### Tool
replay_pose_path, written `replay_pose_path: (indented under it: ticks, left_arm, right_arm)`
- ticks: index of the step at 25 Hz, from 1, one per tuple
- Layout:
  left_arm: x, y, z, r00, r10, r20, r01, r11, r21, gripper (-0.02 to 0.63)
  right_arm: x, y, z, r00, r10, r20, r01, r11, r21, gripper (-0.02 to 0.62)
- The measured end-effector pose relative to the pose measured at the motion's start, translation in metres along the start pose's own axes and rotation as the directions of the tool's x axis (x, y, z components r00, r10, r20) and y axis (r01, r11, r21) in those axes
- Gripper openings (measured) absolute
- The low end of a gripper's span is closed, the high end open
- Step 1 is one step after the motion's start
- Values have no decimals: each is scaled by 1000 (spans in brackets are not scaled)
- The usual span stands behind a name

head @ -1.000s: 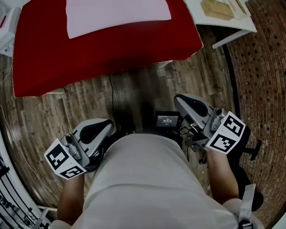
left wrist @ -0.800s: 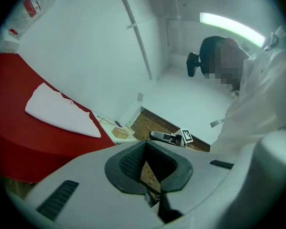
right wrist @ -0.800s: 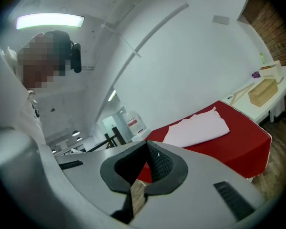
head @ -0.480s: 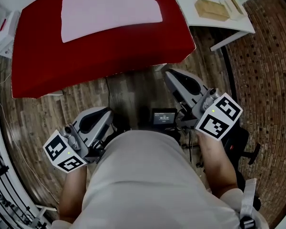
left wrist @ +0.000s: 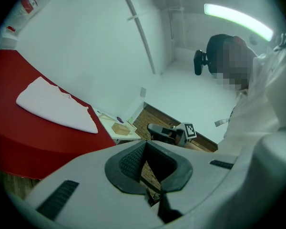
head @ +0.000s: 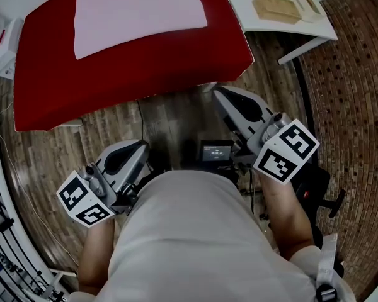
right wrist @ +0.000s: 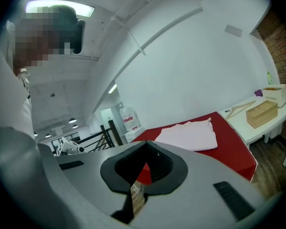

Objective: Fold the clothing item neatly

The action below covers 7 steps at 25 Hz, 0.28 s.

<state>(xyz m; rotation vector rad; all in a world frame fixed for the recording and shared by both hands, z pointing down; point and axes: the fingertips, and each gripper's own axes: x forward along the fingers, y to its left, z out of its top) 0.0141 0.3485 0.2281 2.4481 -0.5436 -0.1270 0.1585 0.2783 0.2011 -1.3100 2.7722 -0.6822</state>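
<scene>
A pale pink garment (head: 138,11), folded into a flat rectangle, lies on the red table (head: 132,68) at the top of the head view. It also shows in the left gripper view (left wrist: 52,106) and in the right gripper view (right wrist: 188,135). My left gripper (head: 140,146) is low at the left beside my body, shut and holding nothing. The right gripper (head: 218,94) reaches closer to the table's front edge, also shut and holding nothing. Both are well short of the garment. Each gripper sees the other: the right gripper (left wrist: 169,132) and the left gripper (right wrist: 66,147).
A white side table (head: 321,30) with a wooden box (head: 274,6) stands right of the red table. A small device with a screen (head: 215,151) sits in front of my body. Black railing (head: 0,231) runs along the left, with white boxes (head: 3,43) behind it. Wood and brick floor lie below.
The right gripper has come forward and up toward the table's front edge and rolled a little. The left gripper has hardly shifted in the view. Both stay shut.
</scene>
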Motion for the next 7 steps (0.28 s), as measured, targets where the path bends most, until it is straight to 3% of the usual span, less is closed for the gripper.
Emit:
replay_pose_path:
  ticks: [7]
  left_arm:
    - [6,2,2,1000,8,-8,-8,1000,2,6]
  right_arm:
    - [1,-6,5,1000,-1,1,1,1000,-20,14]
